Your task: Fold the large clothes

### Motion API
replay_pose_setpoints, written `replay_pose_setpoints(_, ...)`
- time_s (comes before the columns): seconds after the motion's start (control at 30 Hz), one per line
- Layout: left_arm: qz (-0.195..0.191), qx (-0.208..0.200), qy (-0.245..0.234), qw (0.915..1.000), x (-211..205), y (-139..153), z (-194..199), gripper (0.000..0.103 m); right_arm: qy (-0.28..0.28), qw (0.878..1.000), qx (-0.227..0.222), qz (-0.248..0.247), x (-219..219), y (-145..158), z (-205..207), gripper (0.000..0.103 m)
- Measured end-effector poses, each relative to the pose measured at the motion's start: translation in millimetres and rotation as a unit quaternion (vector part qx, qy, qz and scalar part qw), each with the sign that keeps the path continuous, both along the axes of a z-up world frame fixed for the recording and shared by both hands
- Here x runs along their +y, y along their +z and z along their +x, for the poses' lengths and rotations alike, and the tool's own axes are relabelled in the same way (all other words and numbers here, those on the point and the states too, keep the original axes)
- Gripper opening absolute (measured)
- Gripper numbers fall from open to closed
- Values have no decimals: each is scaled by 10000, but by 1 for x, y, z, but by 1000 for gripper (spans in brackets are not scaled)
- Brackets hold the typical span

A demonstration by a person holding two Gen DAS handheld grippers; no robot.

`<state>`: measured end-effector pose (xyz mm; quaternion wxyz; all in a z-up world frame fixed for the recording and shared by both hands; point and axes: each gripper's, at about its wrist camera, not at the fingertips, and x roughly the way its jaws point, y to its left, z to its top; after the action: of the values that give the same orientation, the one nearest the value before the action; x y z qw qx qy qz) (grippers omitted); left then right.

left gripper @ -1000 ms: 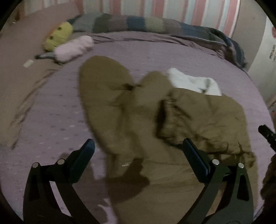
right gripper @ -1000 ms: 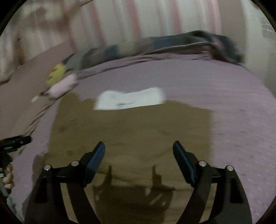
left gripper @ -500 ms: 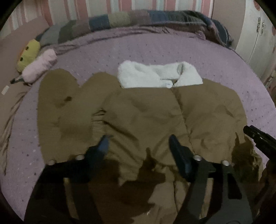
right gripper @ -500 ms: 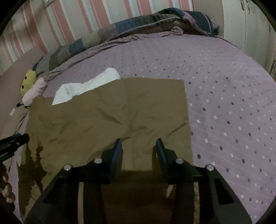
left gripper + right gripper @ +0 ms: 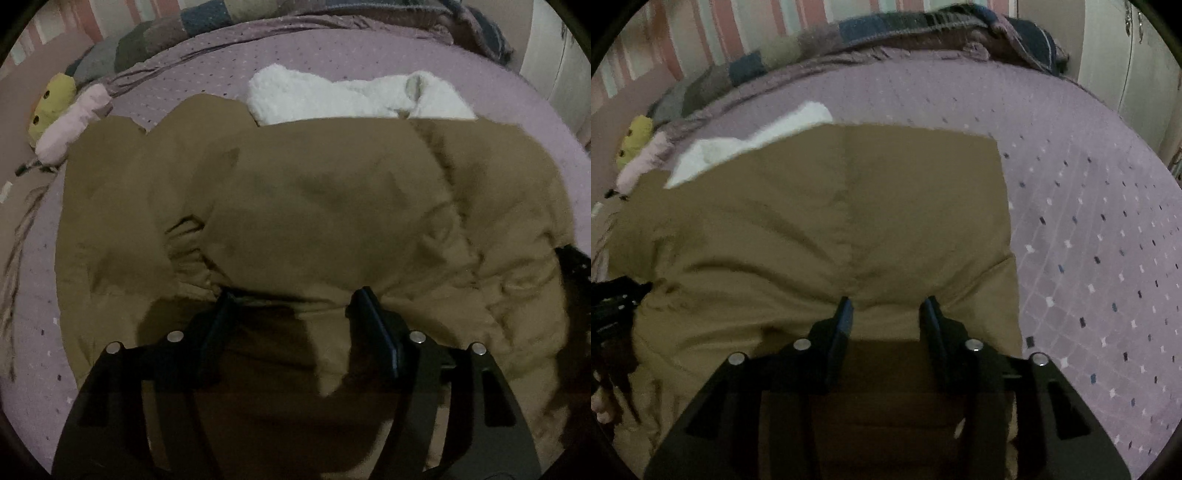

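Observation:
A large olive-brown coat (image 5: 314,192) with a white fleece collar (image 5: 332,96) lies spread on the bed. My left gripper (image 5: 294,297) points down at its near edge, shut on a bulging thick fold of the cloth. In the right wrist view the same coat (image 5: 831,221) shows a flat folded panel with a centre seam. My right gripper (image 5: 886,306) is shut on a ridge of fabric near the seam's lower end. The fleece (image 5: 746,147) peeks out at the far left. The left gripper's dark body (image 5: 613,302) shows at the left edge.
The bed has a purple dotted cover (image 5: 1089,221) with bare room to the coat's right. A yellow plush (image 5: 51,103) and a pink plush (image 5: 74,122) lie at the far left. A patchwork blanket (image 5: 207,18) lines the far side; a white cabinet (image 5: 1126,55) stands at right.
Both grippers came down onto the coat and their jaws narrowed from wide open to pinching fabric. The left view swung from the sleeve to the coat's middle.

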<state>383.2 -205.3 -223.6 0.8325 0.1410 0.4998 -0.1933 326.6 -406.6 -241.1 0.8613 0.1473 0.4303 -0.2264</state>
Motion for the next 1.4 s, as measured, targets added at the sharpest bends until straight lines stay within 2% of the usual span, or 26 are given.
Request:
replay_pose_setpoints(0.03,-148,1,-16,9999,6,6,-3,70,118,9997,-217,6,9,10,-4,43)
replay_pose_setpoints(0.07,-304,-103,-6,9995,19,18,-8,76,187,9993,-335,-35,15,16,-6,46)
replay_pose_setpoints(0.1,-296,-251,54,9992,29,25,-12,84,236,9988,-417,-79,18,21,-6,51)
replay_pose_setpoints(0.13,-268,-444,150,9985,41,34,-16,86,290,9981,-529,-122,26,28,-7,60)
replay_pose_setpoints(0.3,-260,-859,561,9944,118,57,-12,97,699,9951,-667,-186,71,45,5,66)
replay_pose_setpoints(0.33,-211,-893,709,9933,136,59,-5,99,753,9947,-666,-235,80,45,9,72)
replay_pose_setpoints(0.37,-186,-875,900,9919,155,59,4,100,796,9943,-662,-253,87,45,12,81)
replay_pose_setpoints(0.5,-362,-500,1614,9849,233,50,54,100,848,9949,-498,-238,107,39,19,83)
replay_pose_setpoints(0.6,-554,-194,2012,9778,269,35,77,100,826,9956,-380,-241,111,35,18,84)
replay_pose_setpoints(0.63,-740,-80,2115,9746,281,30,84,100,779,9961,-362,-217,112,33,17,84)
replay_pose_setpoints(0.73,-973,142,2273,9688,295,15,105,100,695,9969,-352,-144,116,28,10,85)
replay_pose_setpoints(0.83,-931,233,2381,9665,291,-2,130,100,683,9974,-190,-162,119,19,7,85)
replay_pose_setpoints(0.97,-1039,402,2620,9586,288,-19,165,100,636,9977,-127,-205,117,21,7,85)
replay_pose_setpoints(1.07,-1042,553,2759,9539,285,-33,187,100,562,9973,-111,-462,116,27,13,85)
replay_pose_setpoints(1.2,-789,681,2745,9559,281,-50,204,99,225,9944,-92,-1027,106,34,28,86)
replay_pose_setpoints(1.27,-749,697,2632,9593,277,-55,206,96,91,9934,-145,-1136,96,35,40,87)
replay_pose_setpoints(1.33,-742,592,2447,9650,270,-53,201,85,62,9964,-182,-827,81,30,54,87)
replay_pose_setpoints(1.37,-796,572,2324,9677,266,-52,201,64,48,9980,-158,-614,74,26,61,87)
replay_pose_setpoints(1.4,-960,627,2061,9718,260,-49,198,36,50,9986,-134,-516,71,23,64,87)
